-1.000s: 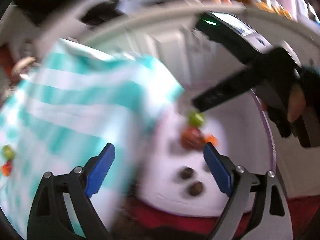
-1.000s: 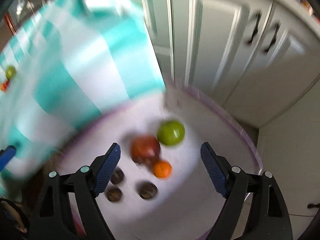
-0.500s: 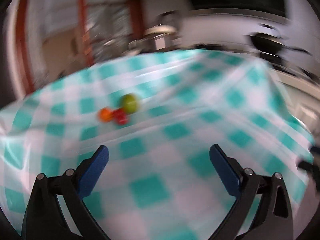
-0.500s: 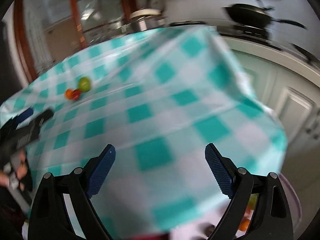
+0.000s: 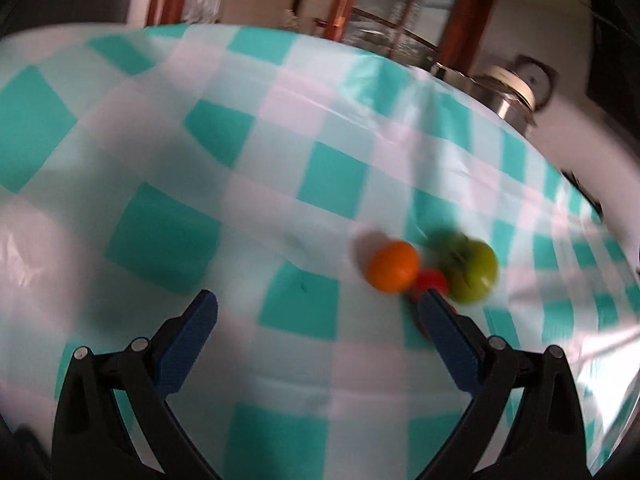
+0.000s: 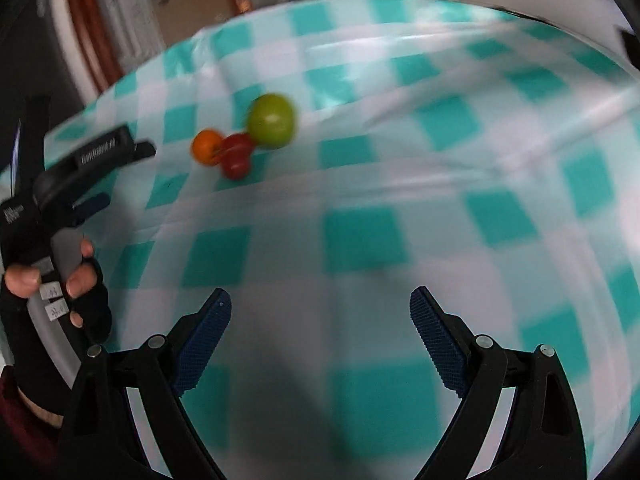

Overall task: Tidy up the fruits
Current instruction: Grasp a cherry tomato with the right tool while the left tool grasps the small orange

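An orange (image 5: 393,266), a small red fruit (image 5: 431,280) and a green apple (image 5: 472,272) lie touching each other on the teal-and-white checked tablecloth (image 5: 240,184). My left gripper (image 5: 316,312) is open and empty, low over the cloth, with its right fingertip just in front of the red fruit. In the right wrist view the same orange (image 6: 207,147), red fruit (image 6: 237,155) and green apple (image 6: 273,120) lie far ahead to the left. My right gripper (image 6: 320,308) is open and empty above the cloth. The left gripper's body (image 6: 64,196) shows at the left edge.
A metal pot (image 5: 510,96) and wooden-framed glass doors (image 5: 392,8) stand behind the table. The cloth drops off at the table's right edge (image 5: 608,320). The view is blurred by motion.
Both grippers swung up from the white tub of fruit beside the table to the tabletop. The left gripper has closed in on the three fruits, which now sit near its right finger.
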Demonstrator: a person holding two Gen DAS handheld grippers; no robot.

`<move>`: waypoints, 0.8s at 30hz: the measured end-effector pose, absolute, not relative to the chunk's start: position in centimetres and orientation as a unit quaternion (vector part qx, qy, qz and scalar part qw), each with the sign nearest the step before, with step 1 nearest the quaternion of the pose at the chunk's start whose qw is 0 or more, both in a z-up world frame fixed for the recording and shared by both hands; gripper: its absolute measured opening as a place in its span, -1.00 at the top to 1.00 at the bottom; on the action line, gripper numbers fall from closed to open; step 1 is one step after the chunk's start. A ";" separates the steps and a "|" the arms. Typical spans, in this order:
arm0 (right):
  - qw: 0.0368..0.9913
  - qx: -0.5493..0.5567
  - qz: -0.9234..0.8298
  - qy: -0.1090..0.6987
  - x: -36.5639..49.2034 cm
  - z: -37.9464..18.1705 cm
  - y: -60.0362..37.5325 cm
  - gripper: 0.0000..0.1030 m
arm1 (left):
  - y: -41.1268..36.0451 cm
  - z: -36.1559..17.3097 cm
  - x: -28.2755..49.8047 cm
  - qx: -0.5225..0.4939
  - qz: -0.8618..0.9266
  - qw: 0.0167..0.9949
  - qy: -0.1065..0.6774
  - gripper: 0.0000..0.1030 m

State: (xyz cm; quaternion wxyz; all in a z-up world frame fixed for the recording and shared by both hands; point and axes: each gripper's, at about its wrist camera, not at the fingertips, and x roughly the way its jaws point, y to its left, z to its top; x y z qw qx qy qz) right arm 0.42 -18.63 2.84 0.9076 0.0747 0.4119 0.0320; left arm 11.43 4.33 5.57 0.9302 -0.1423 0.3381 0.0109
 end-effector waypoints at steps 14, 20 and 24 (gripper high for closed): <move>0.900 -0.017 0.076 0.428 13.5 1.8 -10.6 -0.34 | 6.8 4.6 11.7 -0.145 0.038 0.931 0.332 -0.96; 0.898 -0.026 0.084 0.432 16.3 1.5 -10.2 -0.13 | 7.0 4.3 11.7 -0.155 0.040 0.927 0.339 -0.96; 0.899 -0.037 0.087 0.428 16.6 1.6 -10.1 0.24 | 6.9 4.1 11.7 -0.153 0.039 0.927 0.341 -0.96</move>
